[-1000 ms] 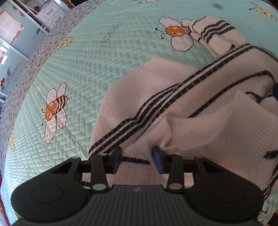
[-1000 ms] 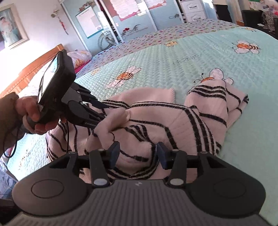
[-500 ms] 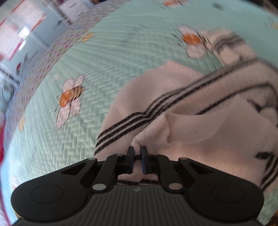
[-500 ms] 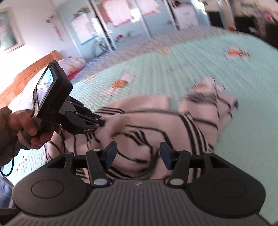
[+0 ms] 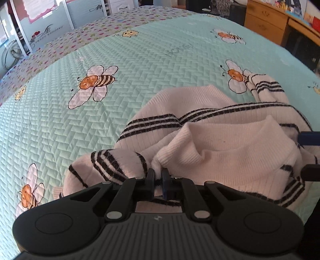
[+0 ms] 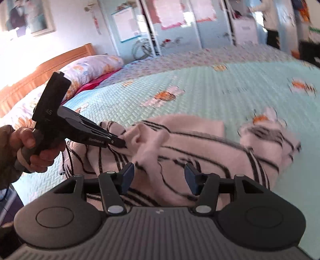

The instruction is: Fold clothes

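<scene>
A white knit sweater with black stripes (image 5: 226,148) lies crumpled on the mint bee-print bedspread (image 5: 120,84). My left gripper (image 5: 157,181) is shut on a fold of the sweater near its ribbed collar and holds it slightly raised. In the right wrist view the left gripper (image 6: 120,143) pinches the sweater (image 6: 200,152) at its left side. My right gripper (image 6: 159,177) is open and empty, just above the sweater's near edge. Its blue fingertips (image 5: 309,138) show at the right edge of the left wrist view.
The bedspread (image 6: 200,90) spreads wide around the sweater. A pillow (image 6: 90,68) and wooden headboard (image 6: 40,78) are at the far left. Wardrobe doors (image 6: 180,26) stand behind the bed. A wooden desk (image 5: 276,18) stands beyond the bed's far right.
My left gripper closed on the sweater fold and lifted it, bunching the fabric. My right gripper stayed open and rose slightly over the sweater.
</scene>
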The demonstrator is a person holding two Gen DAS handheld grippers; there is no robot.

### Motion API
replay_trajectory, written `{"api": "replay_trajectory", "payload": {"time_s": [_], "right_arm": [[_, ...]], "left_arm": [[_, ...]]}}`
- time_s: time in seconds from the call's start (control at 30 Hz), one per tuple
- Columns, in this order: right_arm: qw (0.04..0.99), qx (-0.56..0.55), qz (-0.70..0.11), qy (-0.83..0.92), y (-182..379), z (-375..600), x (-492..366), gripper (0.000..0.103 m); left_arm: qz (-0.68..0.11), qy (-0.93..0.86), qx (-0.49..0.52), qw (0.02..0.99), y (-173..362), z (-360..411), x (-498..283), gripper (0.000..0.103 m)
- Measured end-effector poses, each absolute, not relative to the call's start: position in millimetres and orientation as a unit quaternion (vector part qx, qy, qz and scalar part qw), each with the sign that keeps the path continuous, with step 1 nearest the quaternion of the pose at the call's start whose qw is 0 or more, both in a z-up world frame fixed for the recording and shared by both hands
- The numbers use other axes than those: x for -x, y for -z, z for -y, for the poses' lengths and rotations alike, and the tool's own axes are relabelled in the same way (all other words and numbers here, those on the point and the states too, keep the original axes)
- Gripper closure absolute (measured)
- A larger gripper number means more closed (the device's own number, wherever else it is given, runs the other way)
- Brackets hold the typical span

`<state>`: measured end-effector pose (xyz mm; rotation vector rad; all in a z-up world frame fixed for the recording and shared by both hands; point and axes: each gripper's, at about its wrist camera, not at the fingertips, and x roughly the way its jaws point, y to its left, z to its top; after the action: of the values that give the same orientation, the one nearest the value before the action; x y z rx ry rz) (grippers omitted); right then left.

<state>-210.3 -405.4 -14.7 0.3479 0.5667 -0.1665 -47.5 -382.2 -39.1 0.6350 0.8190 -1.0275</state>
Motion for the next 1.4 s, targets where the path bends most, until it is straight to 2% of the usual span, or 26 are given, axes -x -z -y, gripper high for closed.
{"api": "replay_trajectory", "payload": {"time_s": [0.1,0.17,0.2,0.23,0.37,0.47,0.53,0.6,0.73,1.0,1.07,1.1,1.23,1.4], "right_arm": [[0.939,-0.156,-0.298,0.065,20,407,196,0.046],[0.938,-0.148,-0.310,0.053,23,407,188,0.051],[0.939,-0.143,-0.310,0.048,23,404,187,0.069],[0.939,-0.138,-0.311,0.042,23,402,187,0.094],[0.940,-0.108,-0.319,0.045,23,395,189,0.095],[0.935,-0.113,-0.331,0.052,29,397,195,0.095],[0.931,-0.120,-0.339,0.059,36,398,197,0.095],[0.928,-0.136,-0.341,0.064,42,400,199,0.094],[0.924,-0.156,-0.343,0.069,49,401,203,0.094],[0.923,-0.164,-0.343,0.067,52,403,205,0.093],[0.922,-0.166,-0.342,0.067,53,403,205,0.092],[0.924,-0.161,-0.339,0.069,50,403,204,0.093],[0.937,-0.122,-0.317,0.082,30,402,195,0.095],[0.950,-0.073,-0.287,0.099,4,401,184,0.096]], "left_arm": [[-0.374,0.475,-0.283,0.744,40,381,45,0.097],[-0.375,0.480,-0.277,0.743,39,380,44,0.097],[-0.374,0.484,-0.275,0.742,39,379,43,0.097],[-0.373,0.487,-0.272,0.741,39,379,42,0.097],[-0.368,0.505,-0.264,0.735,37,378,39,0.095],[-0.348,0.524,-0.278,0.726,30,378,41,0.091],[-0.327,0.535,-0.293,0.722,25,379,45,0.077],[-0.317,0.544,-0.308,0.713,23,384,45,0.069],[-0.305,0.558,-0.345,0.691,22,398,42,0.069],[-0.326,0.565,-0.386,0.652,35,425,27,0.069],[-0.323,0.560,-0.394,0.653,39,424,31,0.075],[-0.318,0.554,-0.396,0.659,39,421,35,0.093],[-0.289,0.506,-0.388,0.714,32,404,54,0.095],[-0.261,0.452,-0.306,0.796,-14,370,60,0.095]]}}
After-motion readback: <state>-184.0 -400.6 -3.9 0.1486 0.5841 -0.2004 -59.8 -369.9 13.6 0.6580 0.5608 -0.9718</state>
